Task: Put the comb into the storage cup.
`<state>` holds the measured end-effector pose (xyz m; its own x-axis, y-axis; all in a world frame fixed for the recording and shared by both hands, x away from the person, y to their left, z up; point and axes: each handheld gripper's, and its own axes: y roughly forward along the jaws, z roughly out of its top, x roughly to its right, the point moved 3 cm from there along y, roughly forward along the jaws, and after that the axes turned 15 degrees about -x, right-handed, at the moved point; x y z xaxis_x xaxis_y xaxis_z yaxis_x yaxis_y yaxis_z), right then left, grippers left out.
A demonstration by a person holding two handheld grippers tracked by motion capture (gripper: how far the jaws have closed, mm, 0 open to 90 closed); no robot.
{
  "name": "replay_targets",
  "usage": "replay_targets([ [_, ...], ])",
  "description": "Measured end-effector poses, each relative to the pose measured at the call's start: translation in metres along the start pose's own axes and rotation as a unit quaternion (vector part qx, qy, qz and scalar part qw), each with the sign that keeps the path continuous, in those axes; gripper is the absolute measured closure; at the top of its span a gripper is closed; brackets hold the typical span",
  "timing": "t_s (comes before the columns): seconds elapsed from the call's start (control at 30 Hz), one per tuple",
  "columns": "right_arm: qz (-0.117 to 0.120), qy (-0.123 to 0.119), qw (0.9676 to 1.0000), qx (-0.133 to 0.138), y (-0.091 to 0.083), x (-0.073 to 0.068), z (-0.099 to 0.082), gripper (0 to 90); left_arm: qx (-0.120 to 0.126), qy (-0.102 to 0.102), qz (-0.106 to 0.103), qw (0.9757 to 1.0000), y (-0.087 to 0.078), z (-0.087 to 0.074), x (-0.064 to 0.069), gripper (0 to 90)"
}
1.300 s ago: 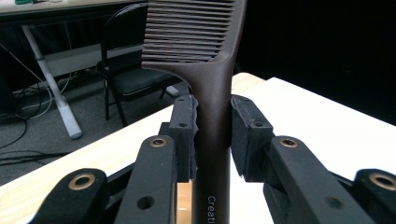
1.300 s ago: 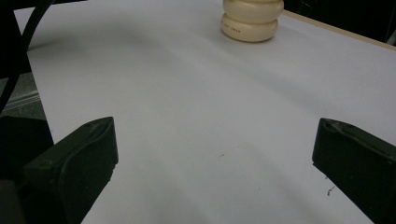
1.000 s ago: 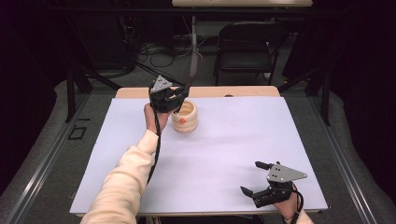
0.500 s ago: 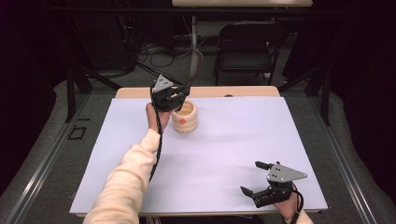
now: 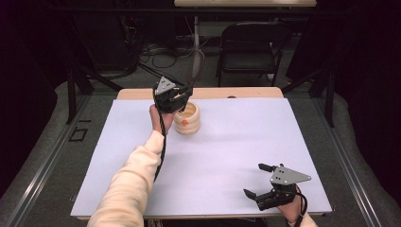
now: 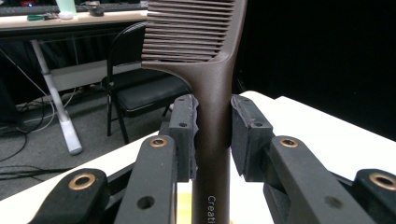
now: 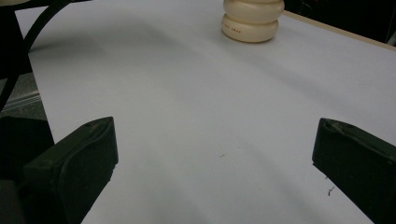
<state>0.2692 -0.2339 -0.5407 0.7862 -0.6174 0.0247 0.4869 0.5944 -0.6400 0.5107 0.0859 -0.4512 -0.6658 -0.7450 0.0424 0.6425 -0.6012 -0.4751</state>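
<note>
Right now your left gripper (image 6: 212, 135) is clamped on a dark brown comb (image 6: 210, 60), its 2 pads pressed against the narrow handle. That comb stands upright: a smooth, matte handle with pale lettering low down, widening into a head of fine, evenly spaced teeth. You hold it just above the cream ribbed holder (image 5: 187, 119) near the far edge of the white table (image 5: 236, 142). Your right gripper (image 5: 259, 182) sits at the near right corner, jaws spread wide on nothing.
</note>
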Motion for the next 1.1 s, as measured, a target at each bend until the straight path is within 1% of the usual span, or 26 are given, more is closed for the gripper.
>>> replay_targets([
  [0.23,0.000,0.000,1.0000,0.000,0.001,0.000,0.000,0.0,0.010,-0.001,-0.004,0.9999,0.005,-0.004,-0.004,72.1],
  [0.3,0.000,-0.002,1.0000,0.001,0.000,0.000,0.000,0.0,0.016,-0.005,-0.005,0.9998,0.007,-0.006,-0.004,72.1],
  [0.33,0.000,-0.002,1.0000,0.001,0.000,0.000,0.000,0.0,0.017,-0.004,-0.005,0.9998,0.008,-0.006,-0.004,72.1],
  [0.4,0.000,-0.001,1.0000,0.000,0.000,0.000,0.000,0.0,0.018,-0.001,-0.003,0.9998,0.009,-0.008,-0.004,72.1],
  [0.43,0.000,-0.001,1.0000,0.001,0.000,0.000,0.000,0.0,0.020,-0.003,-0.006,0.9998,0.010,-0.008,-0.004,72.1],
  [0.47,0.001,-0.001,1.0000,0.001,0.000,0.000,0.000,0.0,0.020,-0.001,-0.008,0.9998,0.011,-0.009,-0.004,72.1],
  [0.63,0.001,0.000,1.0000,0.001,0.000,0.000,0.000,0.0,0.023,0.000,-0.006,0.9997,0.013,-0.013,-0.007,72.1],
  [0.67,0.001,-0.001,1.0000,0.000,0.000,0.000,0.000,0.0,0.025,0.001,-0.010,0.9996,0.014,-0.014,-0.008,72.1],
  [0.77,0.001,0.000,1.0000,0.001,0.000,0.000,0.000,0.0,0.025,-0.001,-0.008,0.9997,0.016,-0.016,-0.009,72.1],
  [0.8,0.001,0.000,1.0000,0.001,0.000,0.000,0.000,0.0,0.026,-0.003,-0.013,0.9996,0.017,-0.017,-0.010,72.0],
  [0.83,0.001,0.000,1.0000,0.001,0.000,0.000,0.000,0.0,0.025,-0.004,-0.010,0.9996,0.017,-0.017,-0.011,72.1],
  [0.93,0.001,-0.001,1.0000,0.001,0.000,0.000,0.000,0.0,0.027,-0.007,-0.013,0.9995,0.019,-0.019,-0.012,72.1],
  [1.1,0.002,0.000,1.0000,0.001,0.000,0.000,0.000,0.0,0.025,-0.006,-0.015,0.9996,0.022,-0.023,-0.012,72.1],
])
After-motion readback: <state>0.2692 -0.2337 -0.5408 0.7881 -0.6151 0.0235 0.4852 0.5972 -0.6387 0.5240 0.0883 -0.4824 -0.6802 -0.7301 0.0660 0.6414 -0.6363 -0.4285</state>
